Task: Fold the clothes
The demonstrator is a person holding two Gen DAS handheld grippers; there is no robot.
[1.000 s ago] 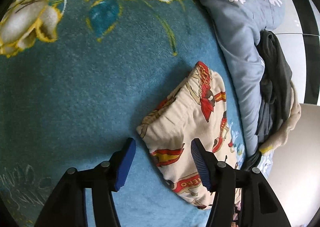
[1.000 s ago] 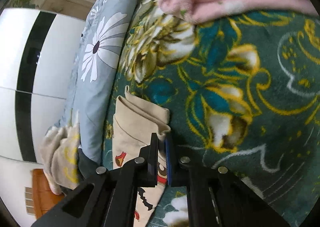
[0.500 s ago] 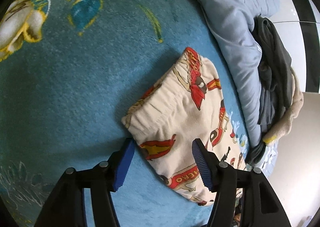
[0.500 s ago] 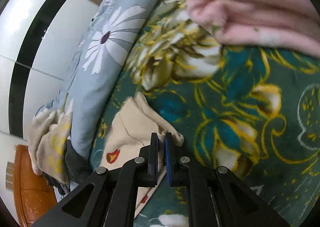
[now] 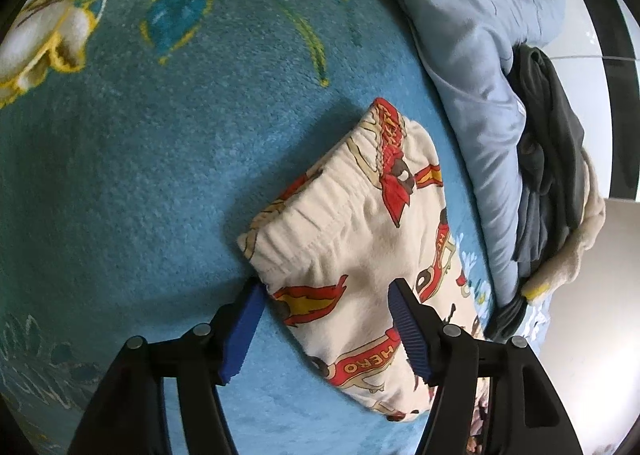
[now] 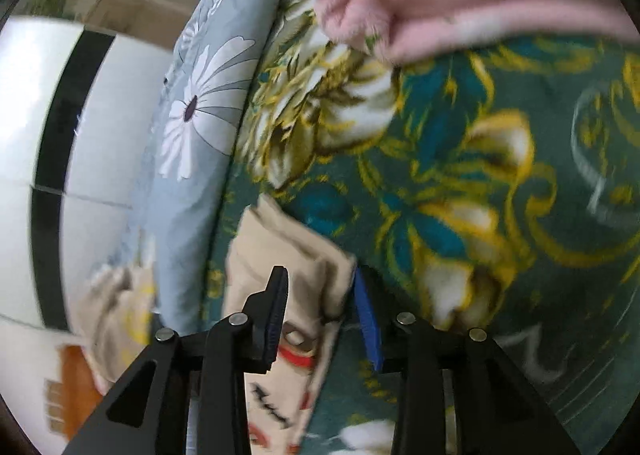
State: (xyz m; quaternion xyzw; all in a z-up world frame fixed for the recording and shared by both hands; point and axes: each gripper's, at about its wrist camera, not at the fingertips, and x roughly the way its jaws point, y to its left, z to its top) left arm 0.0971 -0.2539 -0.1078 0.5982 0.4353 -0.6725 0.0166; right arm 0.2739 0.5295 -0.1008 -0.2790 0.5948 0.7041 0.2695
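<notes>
Cream printed shorts [image 5: 352, 239] lie folded on the teal bed blanket [image 5: 140, 175], long axis running lower right to upper centre of your left view. Both the left gripper [image 5: 324, 319] and right gripper [image 6: 320, 307] straddle opposite ends, fingers spread, holding nothing.

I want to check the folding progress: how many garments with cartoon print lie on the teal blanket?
1. The folded cartoon-print garment lies on the teal blanket, between the open left gripper fingers. Others may be hidden in the dark pile beside the quilt.
</notes>
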